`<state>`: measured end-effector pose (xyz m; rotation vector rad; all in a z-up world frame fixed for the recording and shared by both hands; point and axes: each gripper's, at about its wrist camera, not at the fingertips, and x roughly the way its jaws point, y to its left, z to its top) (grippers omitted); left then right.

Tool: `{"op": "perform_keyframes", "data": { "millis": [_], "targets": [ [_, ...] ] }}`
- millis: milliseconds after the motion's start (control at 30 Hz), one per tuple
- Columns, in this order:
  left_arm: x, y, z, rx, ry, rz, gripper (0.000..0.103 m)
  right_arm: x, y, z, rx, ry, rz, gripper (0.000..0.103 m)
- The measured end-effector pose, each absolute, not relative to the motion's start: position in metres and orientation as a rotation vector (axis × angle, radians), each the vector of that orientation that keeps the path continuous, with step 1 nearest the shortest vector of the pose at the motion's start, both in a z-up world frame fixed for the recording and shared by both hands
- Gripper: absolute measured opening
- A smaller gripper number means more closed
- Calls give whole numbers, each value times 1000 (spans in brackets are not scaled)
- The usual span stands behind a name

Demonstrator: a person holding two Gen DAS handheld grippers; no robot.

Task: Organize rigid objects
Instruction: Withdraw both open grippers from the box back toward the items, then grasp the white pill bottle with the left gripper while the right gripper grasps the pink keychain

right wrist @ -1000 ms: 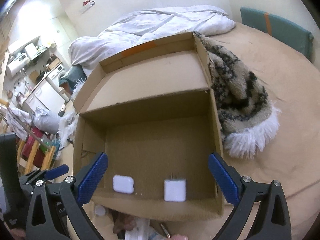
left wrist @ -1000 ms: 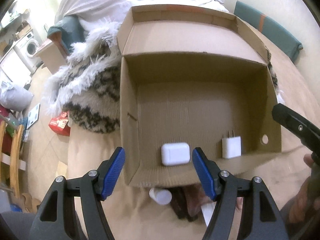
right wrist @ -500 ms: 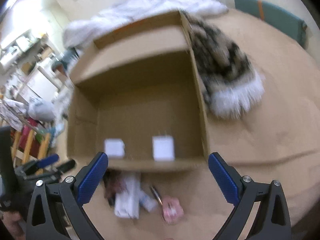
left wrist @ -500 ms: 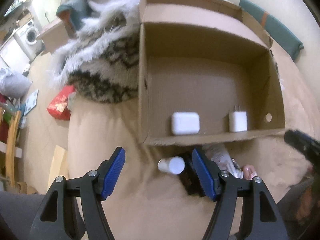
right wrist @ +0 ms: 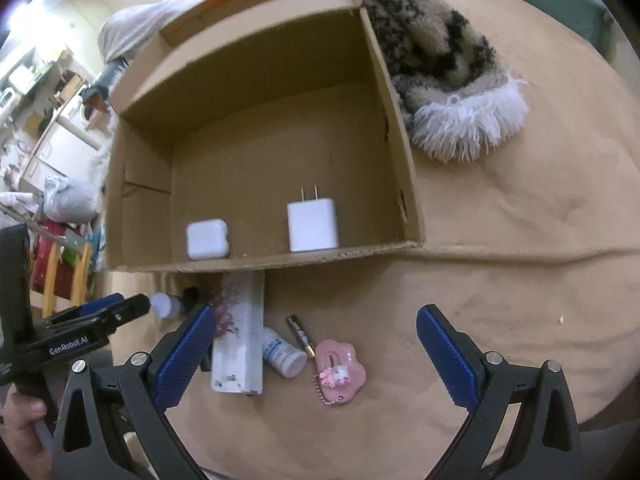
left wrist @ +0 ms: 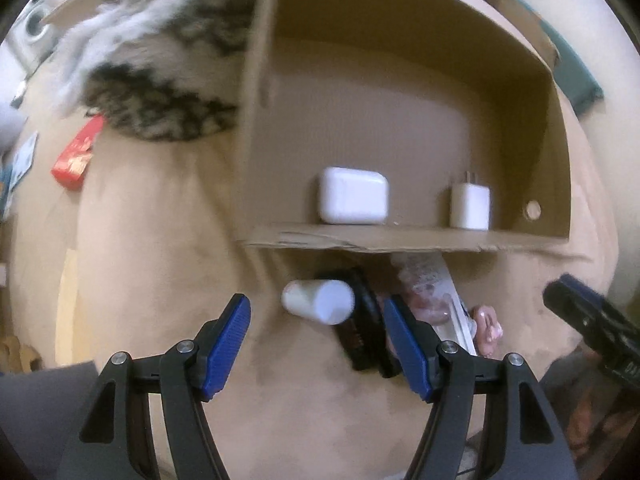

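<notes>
White bottle [left wrist: 318,301] lies btwn left gripper [left wrist: 318,346] jaws, untouched; right gripper [right wrist: 316,354] jaws wide, empty.

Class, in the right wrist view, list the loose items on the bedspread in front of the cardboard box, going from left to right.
White rectangular carton → small white bottle with blue print → battery → pink charm on a bead chain.

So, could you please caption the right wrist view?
Open right gripper above small items beside box holding charger.

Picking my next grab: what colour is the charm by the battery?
Pink charm, clearest in the right wrist view.
</notes>
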<state>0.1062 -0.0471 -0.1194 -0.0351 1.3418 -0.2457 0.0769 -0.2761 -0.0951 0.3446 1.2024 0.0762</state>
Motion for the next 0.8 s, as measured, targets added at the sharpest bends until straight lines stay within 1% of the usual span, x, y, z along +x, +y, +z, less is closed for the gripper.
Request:
{"op": "perform_keyframes", "data": {
  "millis": [100, 133, 167, 200, 300, 333, 433, 567, 667, 767, 800],
  "targets": [
    [110, -63, -132, 47, 1356, -244, 66, 81, -274, -97, 355, 1202, 87, 103],
    [112, -66, -137, 57, 1371, -243, 56, 81, -273, -98, 352, 1202, 88, 103],
    [114, -66, -140, 45, 1382, -251, 39, 81, -273, -99, 348, 1203, 89, 103],
    [116, -63, -143, 18, 1403, -259, 34, 82, -272, -100, 347, 1205, 90, 103],
    [122, -55, -147, -18, 1414, -248, 31, 82, -273, -102, 359, 1213, 92, 103],
    [123, -52, -147, -18, 1415, -232, 28, 82, -274, -104, 367, 1219, 91, 103],
    [126, -40, -145, -31, 1411, -196, 24, 84, -278, -112, 397, 1251, 86, 103],
    [128, -35, -153, -51, 1440, -193, 24, 85, -281, -122, 378, 1300, 48, 103],
    [131, -47, -159, 25, 1436, -191, 24, 85, -285, -131, 407, 1334, 52, 103],
    [133, -46, -162, 29, 1449, -184, 24, 85, -282, -141, 402, 1381, 69, 103],
    [133, -45, -164, 27, 1455, -182, 24, 83, -280, -145, 399, 1397, 79, 91]
  ]
}}
